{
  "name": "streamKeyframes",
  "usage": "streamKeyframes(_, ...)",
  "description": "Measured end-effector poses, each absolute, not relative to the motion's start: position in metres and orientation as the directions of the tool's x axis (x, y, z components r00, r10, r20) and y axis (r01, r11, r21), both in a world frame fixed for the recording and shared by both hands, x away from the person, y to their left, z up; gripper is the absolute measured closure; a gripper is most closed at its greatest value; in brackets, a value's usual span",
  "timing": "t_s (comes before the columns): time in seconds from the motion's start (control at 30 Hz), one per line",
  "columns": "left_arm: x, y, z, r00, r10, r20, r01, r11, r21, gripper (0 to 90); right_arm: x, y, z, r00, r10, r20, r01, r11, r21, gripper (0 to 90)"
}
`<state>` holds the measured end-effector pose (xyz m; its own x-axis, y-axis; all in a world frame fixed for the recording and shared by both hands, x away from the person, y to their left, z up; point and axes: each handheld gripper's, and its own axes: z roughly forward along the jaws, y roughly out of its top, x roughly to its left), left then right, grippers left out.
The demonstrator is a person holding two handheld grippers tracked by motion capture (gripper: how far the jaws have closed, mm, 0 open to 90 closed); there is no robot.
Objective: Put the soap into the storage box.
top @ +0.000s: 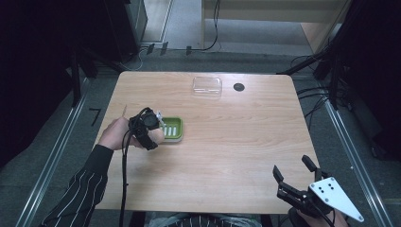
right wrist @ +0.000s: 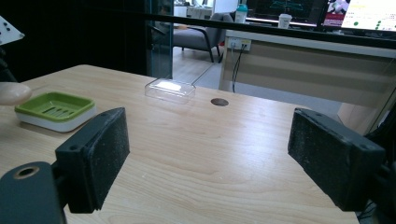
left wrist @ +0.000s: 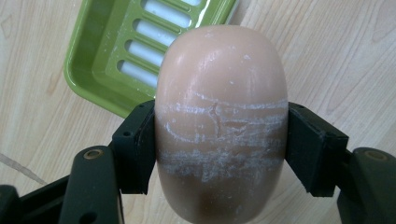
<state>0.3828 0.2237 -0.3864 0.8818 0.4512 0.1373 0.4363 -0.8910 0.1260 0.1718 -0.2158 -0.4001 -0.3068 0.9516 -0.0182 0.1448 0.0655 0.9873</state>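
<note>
Soap bar [left wrist: 220, 121]: peach, oval, smooth, streaked with white scuff lines; clamped at its sides between the left tool's [left wrist: 219, 144] black jaws, just above the worktop [top: 236, 137]. Soap dish [top: 173, 128]: green, slotted, white-based; left of centre, toward the left edge.

The worktop [top: 227, 142] is evenly lit from overhead with soft, faint shadows, while the surrounding floor falls into darkness (corners nearly black). In the left gripper view the close soap [left wrist: 219, 121] looks slightly soft; monitors glare brightly behind the right gripper view.
</note>
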Motion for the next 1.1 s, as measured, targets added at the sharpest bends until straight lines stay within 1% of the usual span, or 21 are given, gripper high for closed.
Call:
streamKeyframes(0.53,0.394,0.217,-0.382,0.9,0.411,0.144,0.395,-0.909,0.131,33.4,0.17,-0.217,-0.4,-0.296,0.955,-0.015,0.15,0.062,0.987,13.2)
streamKeyframes(0.87,0.401,0.216,-0.382,0.9,0.411,0.147,0.396,-0.91,0.125,33.3,0.169,-0.218,-0.4,-0.291,0.956,-0.019,0.149,0.065,0.987,13.2)
streamKeyframes(1.1,0.405,0.216,-0.379,0.902,0.404,0.154,0.385,-0.912,0.138,33.4,0.169,-0.218,-0.4,-0.287,0.958,-0.019,0.151,0.065,0.986,13.2)
